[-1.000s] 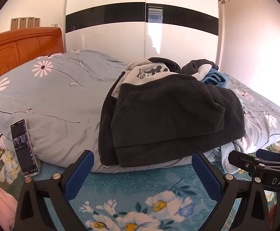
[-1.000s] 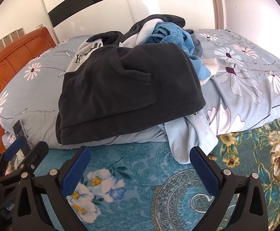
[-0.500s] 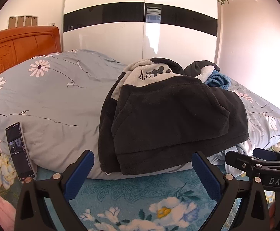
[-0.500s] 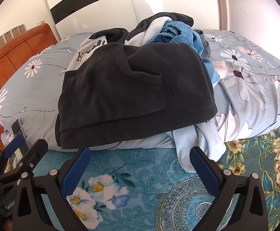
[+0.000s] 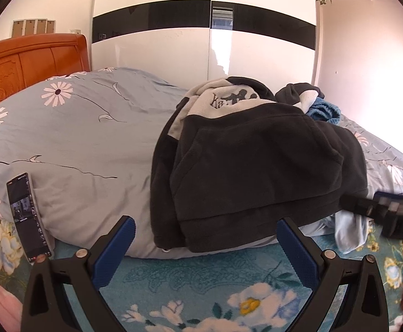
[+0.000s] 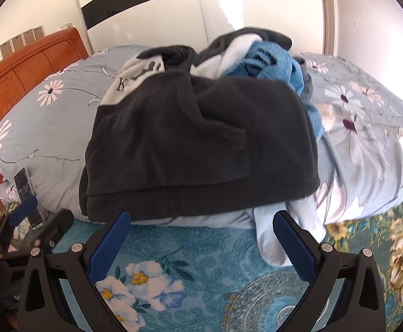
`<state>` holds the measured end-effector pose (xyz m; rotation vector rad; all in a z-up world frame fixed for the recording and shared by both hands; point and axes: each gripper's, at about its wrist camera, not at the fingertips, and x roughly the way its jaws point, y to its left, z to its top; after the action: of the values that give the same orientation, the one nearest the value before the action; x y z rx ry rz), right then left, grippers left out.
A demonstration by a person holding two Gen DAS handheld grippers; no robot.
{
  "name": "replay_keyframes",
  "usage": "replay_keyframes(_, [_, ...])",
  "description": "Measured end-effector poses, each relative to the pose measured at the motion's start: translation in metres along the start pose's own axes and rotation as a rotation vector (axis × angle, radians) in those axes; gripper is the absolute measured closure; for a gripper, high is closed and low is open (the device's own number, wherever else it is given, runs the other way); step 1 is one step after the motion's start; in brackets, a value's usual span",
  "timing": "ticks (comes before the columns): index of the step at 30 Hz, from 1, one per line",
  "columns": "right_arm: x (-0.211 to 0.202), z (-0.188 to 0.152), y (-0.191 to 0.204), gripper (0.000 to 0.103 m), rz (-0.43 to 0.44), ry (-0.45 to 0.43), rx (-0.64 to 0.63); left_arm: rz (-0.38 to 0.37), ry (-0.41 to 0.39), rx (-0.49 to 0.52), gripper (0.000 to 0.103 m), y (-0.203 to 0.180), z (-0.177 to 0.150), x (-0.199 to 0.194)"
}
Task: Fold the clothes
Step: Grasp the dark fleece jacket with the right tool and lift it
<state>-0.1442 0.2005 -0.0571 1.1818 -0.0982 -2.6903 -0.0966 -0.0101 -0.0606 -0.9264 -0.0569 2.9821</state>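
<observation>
A dark grey fleece garment point(image 5: 259, 166) point(image 6: 201, 144) lies on top of a pile on the grey flowered quilt point(image 5: 85, 144). Behind it sit a grey-and-white lettered top point(image 5: 223, 102) point(image 6: 137, 74) and a blue fleece piece point(image 6: 270, 61) point(image 5: 323, 110). A pale blue garment point(image 6: 270, 238) hangs out from under the pile at the quilt's front edge. My left gripper point(image 5: 205, 246) is open, just short of the fleece's lower hem. My right gripper point(image 6: 201, 240) is open too, close to the hem, its right finger beside the pale blue cloth. Nothing is held.
A phone point(image 5: 27, 215) point(image 6: 28, 196) leans against the quilt at the left. A teal flowered bedspread point(image 5: 201, 285) point(image 6: 207, 262) lies under both grippers. An orange wooden headboard point(image 5: 29, 61) stands at the left, a white wardrobe point(image 5: 207, 41) behind the bed. The right gripper's body point(image 5: 389, 213) juts in.
Both grippers have moved forward toward the pile, so the dark fleece hem now sits close in front of the fingers. Both have stayed open.
</observation>
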Motion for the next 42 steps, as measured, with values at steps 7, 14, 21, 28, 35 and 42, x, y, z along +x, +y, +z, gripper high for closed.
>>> replay_keyframes(7, [0.021, 0.077, 0.02, 0.0, 0.032, -0.035, -0.154, 0.038, 0.036, -0.028, 0.0, 0.021, -0.014, 0.001])
replay_keyframes(14, [0.068, 0.161, 0.054, 0.008, 0.04, -0.056, -0.255, 0.056, 0.099, -0.081, 0.0, 0.043, -0.028, 0.004])
replay_keyframes(21, [0.136, 0.205, 0.08, 0.043, -0.075, 0.04, -0.343, 0.059, 0.144, -0.154, 0.0, 0.068, -0.039, 0.004])
replay_keyframes(28, [0.135, 0.225, 0.091, 0.058, -0.126, -0.072, -0.355, 0.068, 0.176, -0.19, 0.0, 0.086, -0.049, 0.007])
replay_keyframes(35, [0.154, 0.235, 0.087, 0.093, -0.229, -0.017, -0.304, 0.052, 0.213, -0.215, 0.0, 0.088, -0.053, 0.004])
replay_keyframes(42, [0.079, 0.25, 0.077, 0.095, -0.123, -0.171, -0.213, 0.024, 0.23, -0.258, 0.0, 0.09, -0.051, -0.005])
